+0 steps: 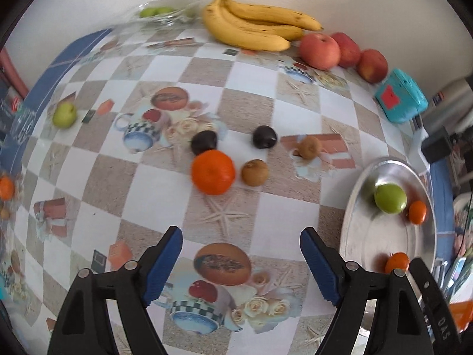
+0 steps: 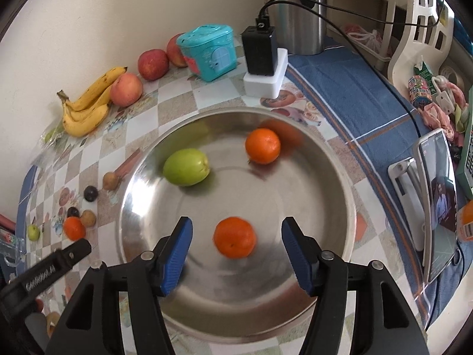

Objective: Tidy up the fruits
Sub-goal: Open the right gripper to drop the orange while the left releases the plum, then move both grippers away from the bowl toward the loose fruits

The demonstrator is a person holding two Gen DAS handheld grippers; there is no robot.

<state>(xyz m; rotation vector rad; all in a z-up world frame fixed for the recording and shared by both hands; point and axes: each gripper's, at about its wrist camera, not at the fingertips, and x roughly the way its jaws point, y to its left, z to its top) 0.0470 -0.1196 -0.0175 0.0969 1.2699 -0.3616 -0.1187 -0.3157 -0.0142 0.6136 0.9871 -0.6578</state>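
My left gripper (image 1: 241,236) hangs open over the patterned tablecloth with nothing between its fingers. Ahead of it lie an orange (image 1: 212,171), two dark plums (image 1: 204,141) (image 1: 264,137) and two brown kiwis (image 1: 254,172) (image 1: 309,147). A steel plate (image 1: 354,207) sits to its right. My right gripper (image 2: 238,224) is open above that plate (image 2: 266,290). An orange (image 2: 235,237) lies on the plate between its jaws, untouched by the pads. A green fruit (image 2: 186,170) and a second orange (image 2: 262,145) rest farther back on the plate.
Bananas (image 1: 251,26), three red apples (image 1: 319,51) and a glass bowl of green fruit (image 1: 159,13) line the wall. A green fruit (image 1: 64,114) lies far left. A teal box (image 2: 208,51), a black charger (image 2: 260,50) and a phone (image 2: 437,195) stand right of the plate.
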